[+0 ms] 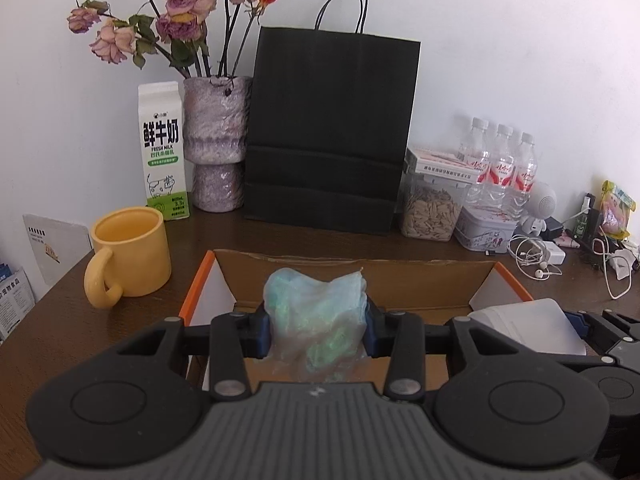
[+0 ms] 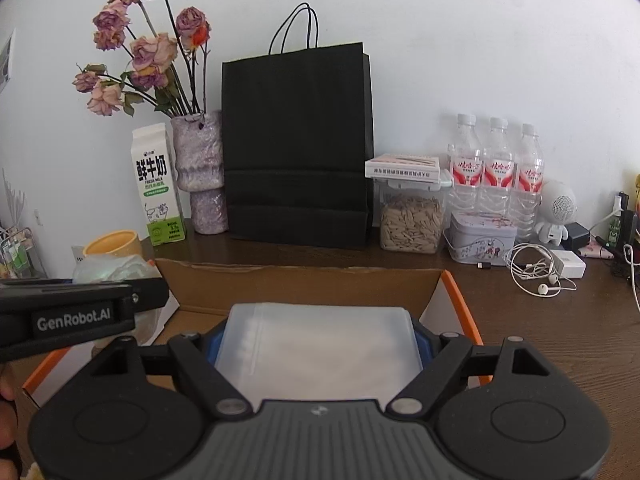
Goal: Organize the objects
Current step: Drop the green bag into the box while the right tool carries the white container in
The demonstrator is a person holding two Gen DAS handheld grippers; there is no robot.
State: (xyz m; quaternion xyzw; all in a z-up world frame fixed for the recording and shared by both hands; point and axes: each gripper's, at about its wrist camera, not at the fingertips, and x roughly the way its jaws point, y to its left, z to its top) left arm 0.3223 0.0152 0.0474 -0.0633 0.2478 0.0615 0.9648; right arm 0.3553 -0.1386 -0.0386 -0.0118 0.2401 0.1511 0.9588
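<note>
1. Cardboard box (image 1: 420, 280), open-topped with orange-edged flaps, lies on the brown table (image 1: 48, 320) directly ahead of and below both tools; judged to be the receiving container.
2. Left gripper (image 1: 316, 330): jaws partly closed and clamped on a crumpled translucent bag (image 1: 316, 312) with a green-blue sheen. The bag stands upright between the blue pads, over the box's near left portion.
3. Right gripper (image 2: 320, 346): jaws set wide, pressing the two side edges of a flat frosted plastic pouch (image 2: 320, 344). The pouch lies roughly level, its long axis running across the jaws, parallel with the box's back wall.
4. Governing relation: both loads sit above the box opening, the bag to the left, the pouch to the right, side by side. Each hand is nearest its own half; lowering appears to be all that remains.
5. Risk, as judged: the pouch spans much of the box width and could catch on the right flap.
6. Yellow mug (image 1: 132, 252) stands just left of the box, outside it.
</note>
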